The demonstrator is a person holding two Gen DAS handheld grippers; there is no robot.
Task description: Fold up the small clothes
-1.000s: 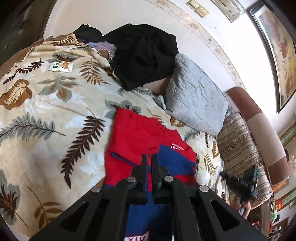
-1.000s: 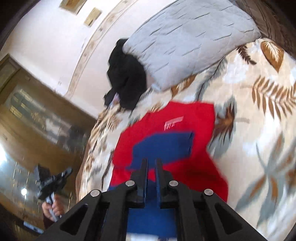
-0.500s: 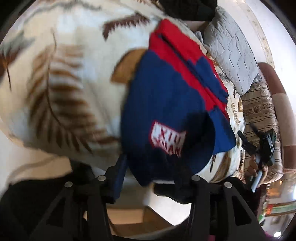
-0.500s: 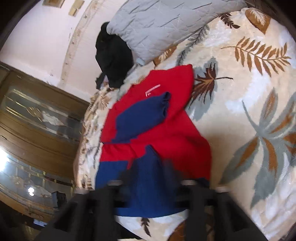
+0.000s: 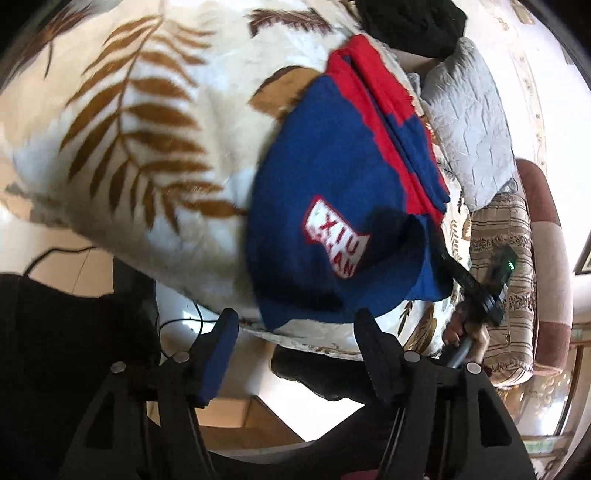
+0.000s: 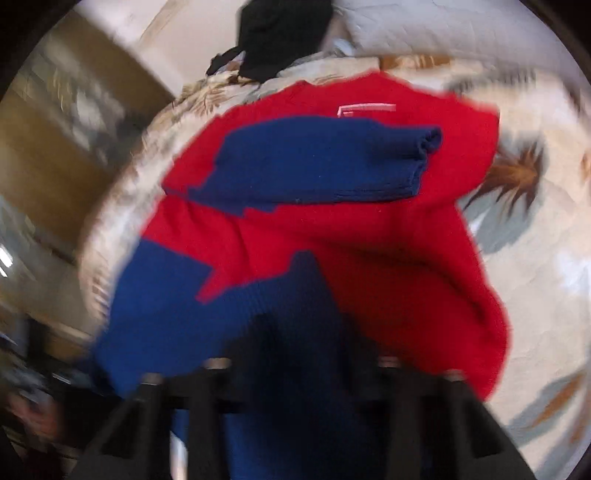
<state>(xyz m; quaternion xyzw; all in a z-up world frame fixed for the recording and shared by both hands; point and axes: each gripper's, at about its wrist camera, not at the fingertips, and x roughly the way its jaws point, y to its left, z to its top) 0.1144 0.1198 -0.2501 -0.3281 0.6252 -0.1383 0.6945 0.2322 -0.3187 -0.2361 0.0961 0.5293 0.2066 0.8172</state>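
Observation:
A small red and blue sweater [image 5: 343,192] with a white "XIU" patch lies on the leaf-print blanket [image 5: 140,122], its blue hem at the bed's edge. My left gripper [image 5: 295,328] is open and empty, just off the hem, below the bed edge. In the right wrist view the sweater [image 6: 369,236] lies with a blue sleeve folded across its red chest. My right gripper [image 6: 295,347] is spread open around the blue hem; its fingertips are blurred and hidden by the fabric. The right gripper also shows in the left wrist view [image 5: 476,291] at the hem's far corner.
A grey quilted pillow [image 5: 469,122] and a pile of black clothes [image 5: 410,22] lie at the head of the bed. A striped cushion [image 5: 498,280] sits beyond the right gripper. Floor and cables [image 5: 177,317] show below the bed edge.
Both grippers have opened from shut and dropped to the sweater's blue hem at the bed edge. The left one moved off the bed edge; the right view has closed in on the hem.

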